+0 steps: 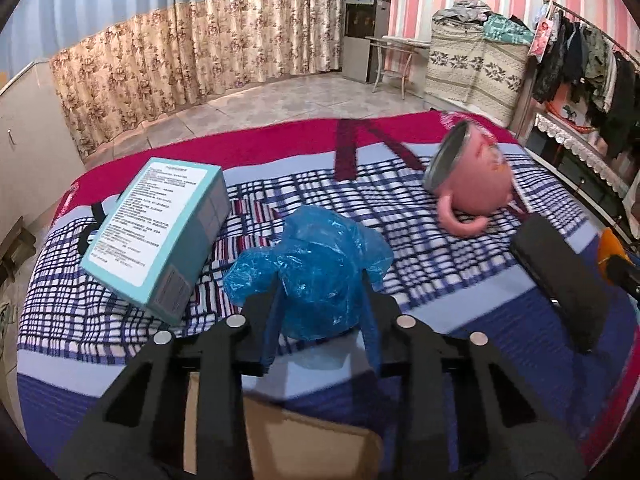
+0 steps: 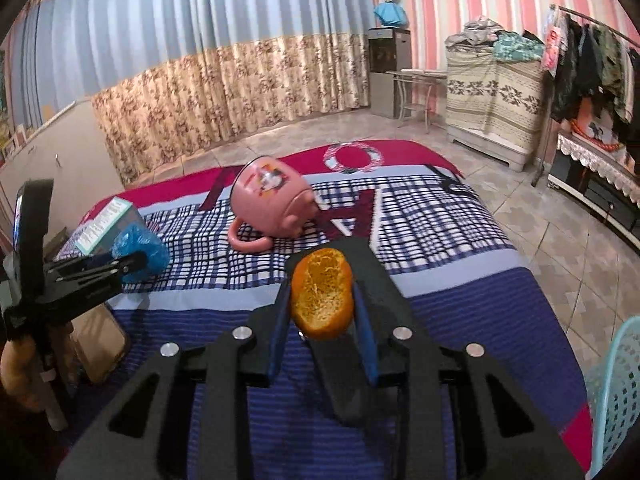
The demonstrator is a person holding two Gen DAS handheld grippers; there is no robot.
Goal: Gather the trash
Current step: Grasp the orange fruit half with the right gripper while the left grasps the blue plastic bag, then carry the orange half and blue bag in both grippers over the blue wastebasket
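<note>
My left gripper [image 1: 322,292] is shut on a crumpled blue plastic bag [image 1: 316,272], held just above the plaid bedspread [image 1: 440,280]. It also shows at the left of the right wrist view [image 2: 136,260] with the bag [image 2: 140,250]. My right gripper [image 2: 322,292] is shut on an orange peel [image 2: 322,294], hollow side facing the camera, above the bed. The right gripper's finger and the peel [image 1: 608,250] show at the right edge of the left wrist view.
A teal box [image 1: 160,232] lies on the bed left of the bag. A pink mug [image 1: 468,176] lies tipped on its side at the far right of the bed. A cardboard box [image 1: 312,444] stands below my left gripper. A light blue plastic basket [image 2: 616,396] is at the right.
</note>
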